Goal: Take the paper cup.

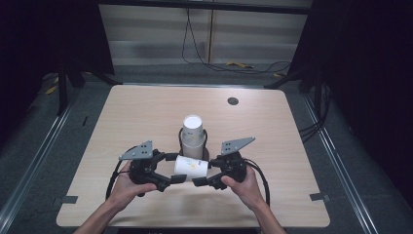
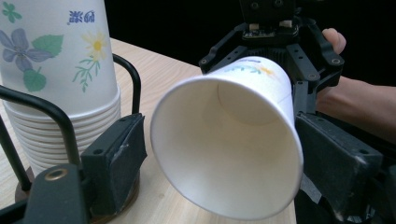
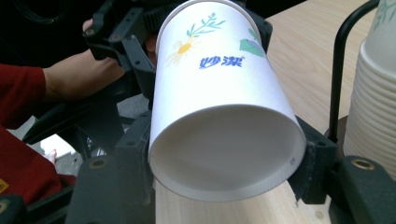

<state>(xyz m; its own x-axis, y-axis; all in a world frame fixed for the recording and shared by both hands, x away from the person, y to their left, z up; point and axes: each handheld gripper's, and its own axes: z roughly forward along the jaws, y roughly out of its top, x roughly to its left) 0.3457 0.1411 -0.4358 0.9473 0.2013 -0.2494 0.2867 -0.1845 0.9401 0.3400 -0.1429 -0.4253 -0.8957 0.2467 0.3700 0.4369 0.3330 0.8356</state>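
Paper cup (image 1: 191,165) lay on its side between your two grippers, held just above the table (image 1: 146,112) at about six o'clock from the stack of cups (image 1: 193,131) in its wire holder (image 1: 180,139). Your left gripper (image 1: 176,178) sat at nine o'clock of the cup, facing its open mouth; in the left gripper view the rim (image 2: 229,149) stood between the two black jaws, which were spread wider than the mouth, with a gap showing at the left pad and the right pad very near, so you had that gripper open around the cup rather than clamped. Your right gripper (image 1: 200,181) sat at three o'clock, at the cup's base; in the right gripper view the bottom end (image 3: 226,154) filled the space between the jaws, both pads pressed against the wall, so you were gripping the cup there. As for progress, I judged that one cup was already apart from the stack and in hand, and that you were midway through a handover or a reorientation between the grippers. What seemed left was for one gripper to take sole hold, then to stand the cup on the bare wood, which lay free at ten and two o'clock of the holder. The stack itself stood upright and untouched.
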